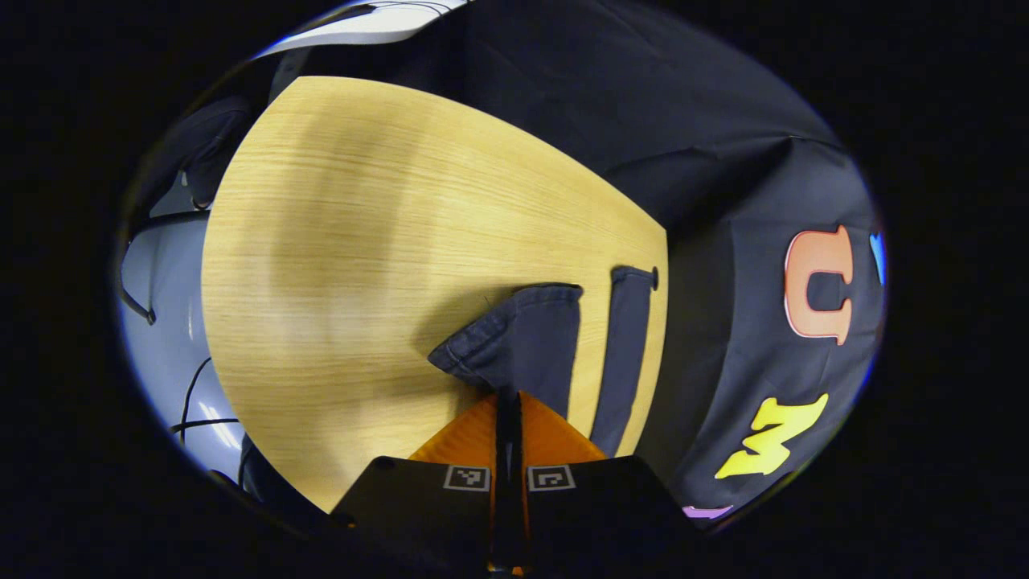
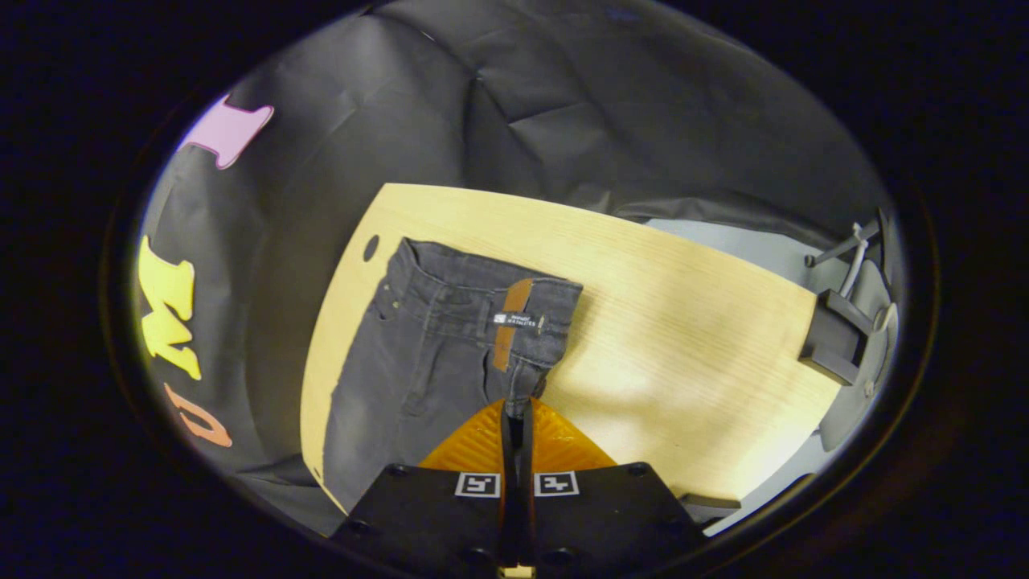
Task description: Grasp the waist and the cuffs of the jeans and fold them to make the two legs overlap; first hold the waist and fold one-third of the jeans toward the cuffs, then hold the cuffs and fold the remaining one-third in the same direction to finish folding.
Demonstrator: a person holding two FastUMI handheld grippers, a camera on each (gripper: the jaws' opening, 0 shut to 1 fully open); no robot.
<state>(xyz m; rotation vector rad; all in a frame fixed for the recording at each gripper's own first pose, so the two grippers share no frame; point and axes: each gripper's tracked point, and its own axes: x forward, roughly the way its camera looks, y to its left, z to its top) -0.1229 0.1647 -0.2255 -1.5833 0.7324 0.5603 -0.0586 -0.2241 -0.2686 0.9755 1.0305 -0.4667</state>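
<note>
Dark jeans lie on a light wooden table (image 1: 338,241). In the left gripper view one leg cuff (image 1: 522,338) is lifted and rumpled, and my left gripper (image 1: 508,398) is shut on its fabric. The other leg (image 1: 625,354) lies flat to the right, near the table edge. In the right gripper view the waist end of the jeans (image 2: 450,322) shows with its brown patch and label. My right gripper (image 2: 517,406) is shut on the waist fabric at its near right corner, which is pulled up toward the fingers.
The table (image 2: 683,338) has a small round hole (image 2: 371,246) near the waist corner. A dark bracket (image 2: 832,338) clamps its far right edge beside a stand. Cables (image 1: 189,394) trail over the pale floor past the table's left edge.
</note>
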